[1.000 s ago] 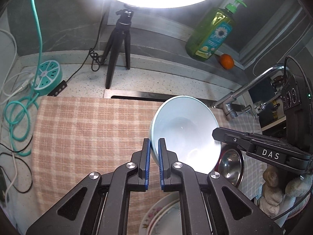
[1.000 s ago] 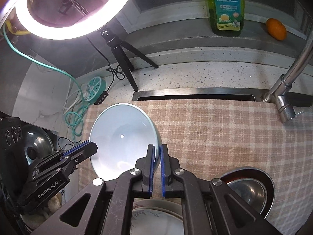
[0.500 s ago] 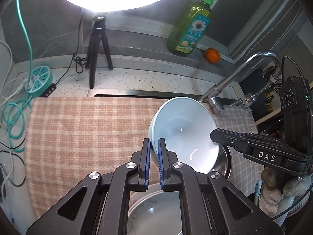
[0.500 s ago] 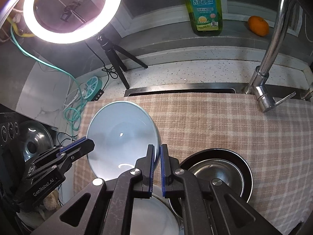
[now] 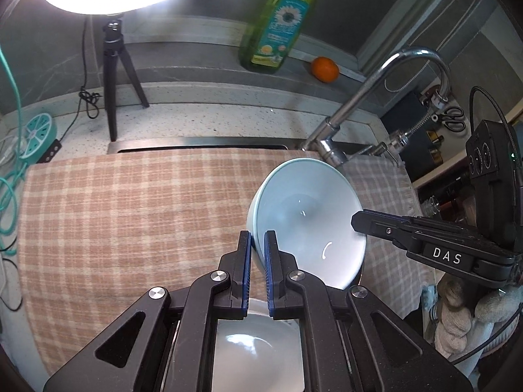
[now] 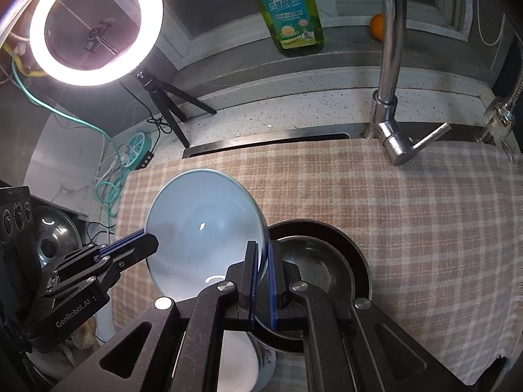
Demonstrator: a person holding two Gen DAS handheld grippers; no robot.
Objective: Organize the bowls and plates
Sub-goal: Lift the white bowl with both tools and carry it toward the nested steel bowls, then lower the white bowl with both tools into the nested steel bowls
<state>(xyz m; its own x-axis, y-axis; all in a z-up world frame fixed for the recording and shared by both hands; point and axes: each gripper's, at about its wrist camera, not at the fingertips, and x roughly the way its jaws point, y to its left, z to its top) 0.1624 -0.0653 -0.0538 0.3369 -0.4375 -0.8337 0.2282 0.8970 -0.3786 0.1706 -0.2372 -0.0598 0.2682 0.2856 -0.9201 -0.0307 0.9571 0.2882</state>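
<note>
A pale blue bowl [image 5: 307,219] hangs tilted above the checked cloth, gripped at its rim from two sides. My left gripper [image 5: 257,248] is shut on the near-left rim. The right gripper [image 5: 356,220] reaches in from the right onto the opposite rim. In the right wrist view the same bowl [image 6: 202,228] fills the left half, with my right gripper [image 6: 261,261] shut on its right rim and the left gripper [image 6: 147,240] clamping the far side. A white floral plate [image 6: 261,359] lies below. A steel bowl [image 6: 313,268] sits inside a dark pan [image 6: 359,261] to the right.
The pink checked cloth [image 5: 130,222] covers the sink. A faucet [image 6: 389,65] rises at the back right, with a green soap bottle [image 5: 278,26] and an orange [image 5: 324,69] on the ledge. A tripod [image 5: 114,75], a teal power strip [image 5: 37,134] and cables stand at left.
Both grippers have carried the blue bowl rightward across the cloth, a little higher. It now hangs over the floral plate, beside the steel bowl in the dark pan. The grip is unchanged.
</note>
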